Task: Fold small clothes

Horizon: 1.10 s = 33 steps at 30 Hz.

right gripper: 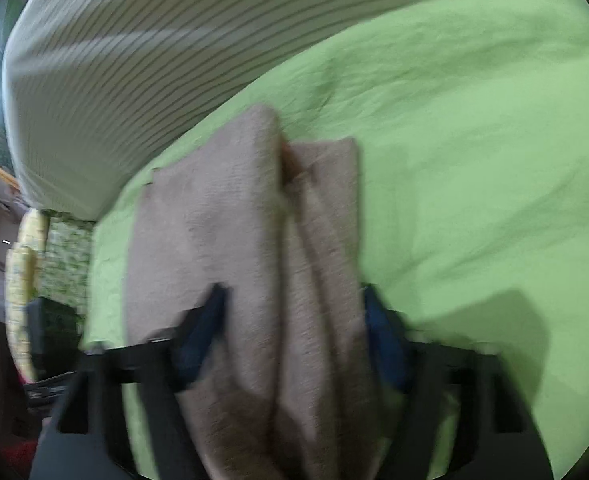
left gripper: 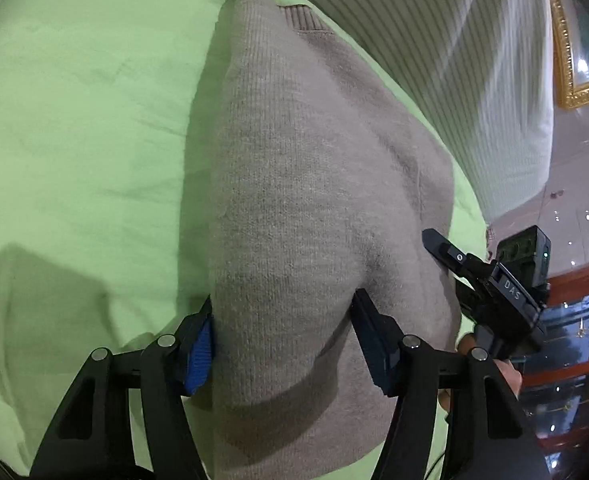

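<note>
A beige knitted sweater (left gripper: pixel 314 184) hangs lifted over the green sheet (left gripper: pixel 74 140), its ribbed hem far away at the top. My left gripper (left gripper: pixel 284 328) is shut on a thick bunch of the sweater near the camera. My right gripper (left gripper: pixel 454 264) shows at the right in the left wrist view, at the sweater's right edge. In the right wrist view my right gripper (right gripper: pixel 294 316) is shut on folded layers of the same sweater (right gripper: pixel 234 220), which droop toward the green sheet (right gripper: pixel 474 140). That view is blurred by motion.
A white striped pillow (left gripper: pixel 474 60) lies beyond the sweater at the bed's far edge, and it also shows in the right wrist view (right gripper: pixel 134 60). A gold picture frame (left gripper: pixel 566 80), glossy floor and dark red furniture (left gripper: pixel 574 352) are at the right.
</note>
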{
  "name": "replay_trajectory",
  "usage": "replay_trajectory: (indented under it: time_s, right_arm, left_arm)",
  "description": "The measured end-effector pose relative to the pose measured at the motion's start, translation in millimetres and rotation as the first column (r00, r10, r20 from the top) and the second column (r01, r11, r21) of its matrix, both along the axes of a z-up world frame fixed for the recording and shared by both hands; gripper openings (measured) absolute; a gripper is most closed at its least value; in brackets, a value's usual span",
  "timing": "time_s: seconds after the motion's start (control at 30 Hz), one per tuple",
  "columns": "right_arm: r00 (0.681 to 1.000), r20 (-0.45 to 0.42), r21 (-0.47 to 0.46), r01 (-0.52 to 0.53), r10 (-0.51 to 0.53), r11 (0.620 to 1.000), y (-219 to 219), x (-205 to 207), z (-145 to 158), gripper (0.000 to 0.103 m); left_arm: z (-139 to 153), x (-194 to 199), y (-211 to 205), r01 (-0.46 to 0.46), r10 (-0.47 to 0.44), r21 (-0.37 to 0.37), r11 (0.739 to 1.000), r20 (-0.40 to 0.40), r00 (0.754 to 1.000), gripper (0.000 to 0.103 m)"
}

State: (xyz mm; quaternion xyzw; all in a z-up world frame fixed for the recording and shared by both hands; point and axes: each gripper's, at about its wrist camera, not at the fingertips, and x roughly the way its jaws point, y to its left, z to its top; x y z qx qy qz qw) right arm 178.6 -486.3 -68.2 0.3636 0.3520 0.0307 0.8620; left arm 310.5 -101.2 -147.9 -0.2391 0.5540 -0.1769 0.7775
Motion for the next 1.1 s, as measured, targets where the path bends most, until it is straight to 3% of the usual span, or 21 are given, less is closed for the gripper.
replay_trajectory:
  time_s: [0.07,0.13,0.33,0.43,0.6,0.73,0.83,1.0,1.1]
  right_arm:
    - [1.000,0.012,-0.004,0.013,-0.013,1.000,5,-5,6,0.036]
    - [0.999,0.039,0.003,0.019,-0.019,1.000,13,-13,16,0.034]
    - [0.989,0.130,0.034,-0.068,0.064,0.997,69,-25,46,0.032]
    - [0.975,0.191,0.110,-0.134,0.111,0.985,105,-25,54,0.032]
    - [0.952,0.223,0.125,-0.241,0.209,0.963,171,-13,49,0.032]
    - [0.945,0.171,0.098,-0.299,0.280,0.949,217,4,29,0.032]
    - [0.942,0.126,0.058,-0.319,0.310,0.946,241,15,19,0.032]
    - [0.953,0.050,0.018,-0.300,0.299,0.954,244,18,2,0.032]
    - [0.962,-0.004,-0.021,-0.273,0.273,0.962,235,15,-11,0.039]
  left_arm:
    - [5,-3,0,0.009,-0.009,-0.007,1.000,0.020,1.000,0.048]
    - [13,-8,3,0.018,-0.017,-0.019,1.000,0.037,0.999,0.042]
    - [53,-42,40,-0.011,0.015,-0.034,0.999,0.120,0.993,0.039]
    - [81,-67,80,-0.056,0.063,-0.046,0.997,0.156,0.986,0.039]
    - [103,-115,143,-0.103,0.099,0.009,0.995,0.196,0.976,0.039]
    - [97,-146,187,-0.145,0.135,0.042,0.989,0.183,0.974,0.039]
    - [83,-153,196,-0.158,0.145,0.064,0.985,0.172,0.974,0.039]
    - [58,-150,198,-0.150,0.138,0.082,0.985,0.139,0.981,0.040]
    - [47,-154,197,-0.144,0.131,0.103,0.984,0.128,0.983,0.042]
